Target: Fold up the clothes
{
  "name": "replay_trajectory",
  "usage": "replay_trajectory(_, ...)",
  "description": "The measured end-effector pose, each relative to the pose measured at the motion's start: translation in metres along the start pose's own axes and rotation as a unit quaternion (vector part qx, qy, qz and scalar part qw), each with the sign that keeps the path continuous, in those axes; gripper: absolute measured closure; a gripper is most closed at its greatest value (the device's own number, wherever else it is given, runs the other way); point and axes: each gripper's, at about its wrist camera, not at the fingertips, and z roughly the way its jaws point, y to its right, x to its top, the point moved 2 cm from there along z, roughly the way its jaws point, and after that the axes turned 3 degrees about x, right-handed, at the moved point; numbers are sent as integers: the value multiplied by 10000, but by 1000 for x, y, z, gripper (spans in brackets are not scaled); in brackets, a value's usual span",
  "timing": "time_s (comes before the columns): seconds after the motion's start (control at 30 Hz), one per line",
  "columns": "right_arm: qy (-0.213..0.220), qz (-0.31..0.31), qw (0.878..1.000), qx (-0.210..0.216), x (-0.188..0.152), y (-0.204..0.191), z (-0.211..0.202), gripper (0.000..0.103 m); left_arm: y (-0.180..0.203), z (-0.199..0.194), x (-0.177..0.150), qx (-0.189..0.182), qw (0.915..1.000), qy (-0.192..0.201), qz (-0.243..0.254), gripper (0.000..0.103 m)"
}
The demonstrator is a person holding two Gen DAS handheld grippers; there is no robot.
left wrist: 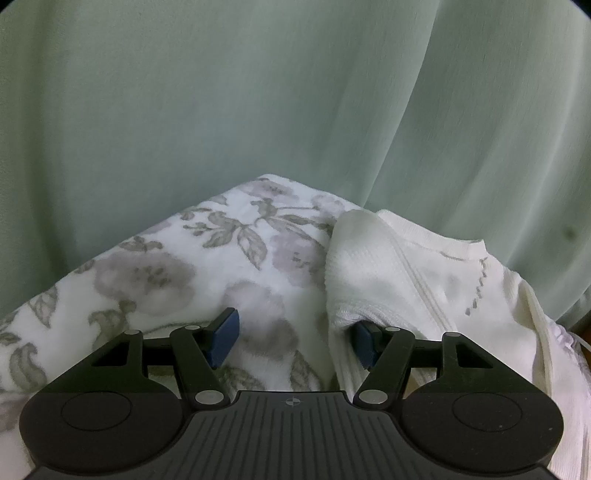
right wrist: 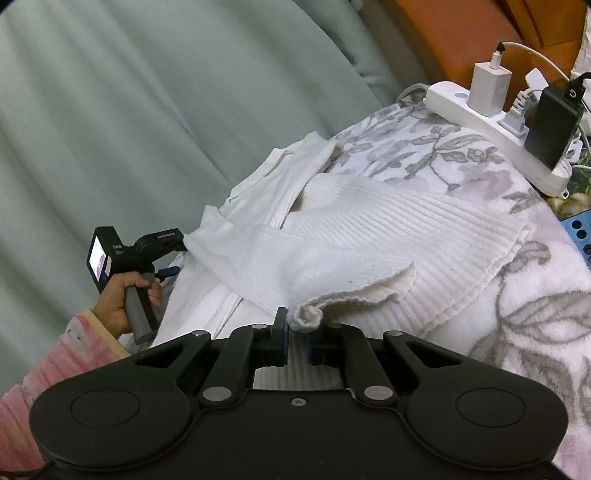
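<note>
A white ribbed garment [right wrist: 369,229] lies crumpled on a floral blanket [right wrist: 461,155]. My right gripper [right wrist: 296,332] is shut on a rolled corner of its hem [right wrist: 306,318], which it holds just above the cloth. In the left wrist view my left gripper [left wrist: 293,339] stands open. Its left pad [left wrist: 223,338] is bare over the blanket [left wrist: 177,273]. A fold of the garment [left wrist: 399,266] drapes over its right pad [left wrist: 364,345]. In the right wrist view a hand [right wrist: 122,299] in a pink sleeve holds the left gripper at the garment's far left edge, with its fingertips hidden under cloth.
A pale green curtain [left wrist: 221,92] hangs close behind the blanket's edge. At the back right lies a white power strip [right wrist: 447,98] with chargers and cables plugged in. A blue perforated object [right wrist: 580,236] sits at the right edge. Orange-brown furniture [right wrist: 461,33] stands beyond.
</note>
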Motion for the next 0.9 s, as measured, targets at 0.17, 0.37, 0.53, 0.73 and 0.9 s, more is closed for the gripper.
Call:
replay_trajectory(0.17, -42, 39, 10000, -8, 1, 0, -1, 94, 0, -3, -1, 12, 9999, -86, 91, 41)
replay_trajectory(0.37, -135, -5, 9999, -22, 2, -3, -4, 94, -3, -8, -3, -27, 9998, -153, 81, 41)
replay_trajectory(0.53, -234, -47, 9997, -16, 3, -2, -11, 94, -8, -20, -6, -30, 9998, -190, 14, 40)
replay_trajectory(0.73, -291, -116, 9995, -6, 3, -1, -21, 85, -18, -42, -10, -24, 9999, -163, -6, 38)
replay_trajectory(0.9, -253, -433, 9987, -20, 7, -10, -36, 64, -22, -63, -8, -183, 9998, -87, 29, 35)
